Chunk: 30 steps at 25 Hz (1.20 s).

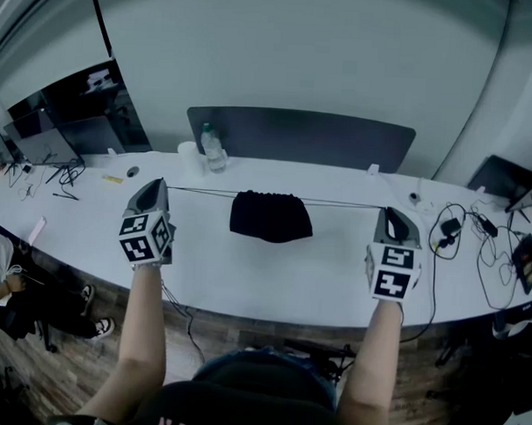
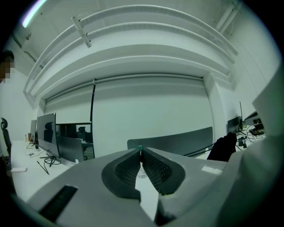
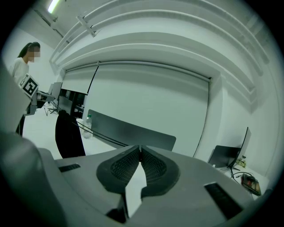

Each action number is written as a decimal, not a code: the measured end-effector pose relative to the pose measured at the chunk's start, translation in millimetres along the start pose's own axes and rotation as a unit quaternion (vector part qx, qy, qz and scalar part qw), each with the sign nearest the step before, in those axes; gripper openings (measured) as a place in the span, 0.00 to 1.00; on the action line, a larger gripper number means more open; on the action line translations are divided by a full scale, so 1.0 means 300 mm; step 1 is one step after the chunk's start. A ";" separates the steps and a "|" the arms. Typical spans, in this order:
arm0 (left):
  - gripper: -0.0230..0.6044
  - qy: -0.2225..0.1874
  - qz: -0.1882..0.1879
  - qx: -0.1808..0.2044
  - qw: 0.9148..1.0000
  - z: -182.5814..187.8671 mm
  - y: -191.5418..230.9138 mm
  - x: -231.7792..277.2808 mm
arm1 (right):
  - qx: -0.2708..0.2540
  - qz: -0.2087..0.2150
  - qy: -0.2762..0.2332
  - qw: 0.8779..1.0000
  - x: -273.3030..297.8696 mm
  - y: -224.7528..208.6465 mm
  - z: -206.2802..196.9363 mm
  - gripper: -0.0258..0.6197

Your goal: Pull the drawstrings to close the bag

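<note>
A black drawstring bag (image 1: 270,216) lies in the middle of the white table (image 1: 272,278), its top edge gathered. Its thin drawstring (image 1: 205,191) runs taut out of both sides. My left gripper (image 1: 162,185) is shut on the left end, my right gripper (image 1: 389,211) on the right end. In the left gripper view the jaws (image 2: 140,151) are pressed together, and the bag (image 2: 223,146) shows at the right with its cord (image 2: 199,151). From the right gripper (image 3: 140,153), also pressed together, the bag (image 3: 69,135) hangs at the left, cords (image 3: 104,137) leading in.
A water bottle (image 1: 212,148) stands behind the bag, in front of a grey divider panel (image 1: 300,136). Cables and chargers (image 1: 463,232) lie at the table's right end, more cables (image 1: 65,174) and a monitor (image 1: 77,111) at the left. A person (image 3: 24,62) shows at the picture's left.
</note>
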<state>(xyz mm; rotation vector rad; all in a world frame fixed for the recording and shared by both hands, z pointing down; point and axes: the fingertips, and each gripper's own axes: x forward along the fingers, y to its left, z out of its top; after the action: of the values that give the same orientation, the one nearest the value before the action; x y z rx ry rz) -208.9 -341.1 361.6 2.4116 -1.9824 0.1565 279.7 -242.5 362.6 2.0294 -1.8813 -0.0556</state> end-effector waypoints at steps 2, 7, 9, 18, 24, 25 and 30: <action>0.06 0.001 0.002 0.003 1.000 0.000 0.005 0.004 | 0.001 -0.002 0.002 1.000 0.004 -0.008 -0.005 0.05; 0.06 0.006 0.007 0.004 1.000 -0.003 0.027 0.016 | 0.004 -0.006 0.006 1.000 0.018 -0.020 -0.009 0.05; 0.06 0.007 0.009 0.004 1.000 -0.007 0.035 0.019 | 0.005 -0.009 0.007 1.000 0.021 -0.026 -0.009 0.05; 0.06 0.009 0.015 0.006 1.000 -0.014 0.059 0.020 | 0.013 -0.025 0.011 1.000 0.022 -0.056 -0.021 0.05; 0.06 0.010 0.018 0.004 1.000 -0.019 0.063 0.024 | 0.018 -0.036 0.011 0.999 0.019 -0.085 -0.025 0.05; 0.06 0.010 0.018 0.003 1.000 -0.019 0.061 0.026 | 0.020 -0.038 0.012 0.999 0.018 -0.092 -0.026 0.05; 0.06 0.010 0.018 0.003 1.000 -0.019 0.065 0.031 | 0.024 -0.045 0.013 0.999 0.012 -0.109 -0.030 0.05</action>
<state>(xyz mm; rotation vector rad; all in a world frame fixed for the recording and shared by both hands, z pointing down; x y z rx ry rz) -226.6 -353.4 367.1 2.3698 -2.0193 0.1869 313.7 -242.5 362.1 2.1353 -1.7918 -0.0085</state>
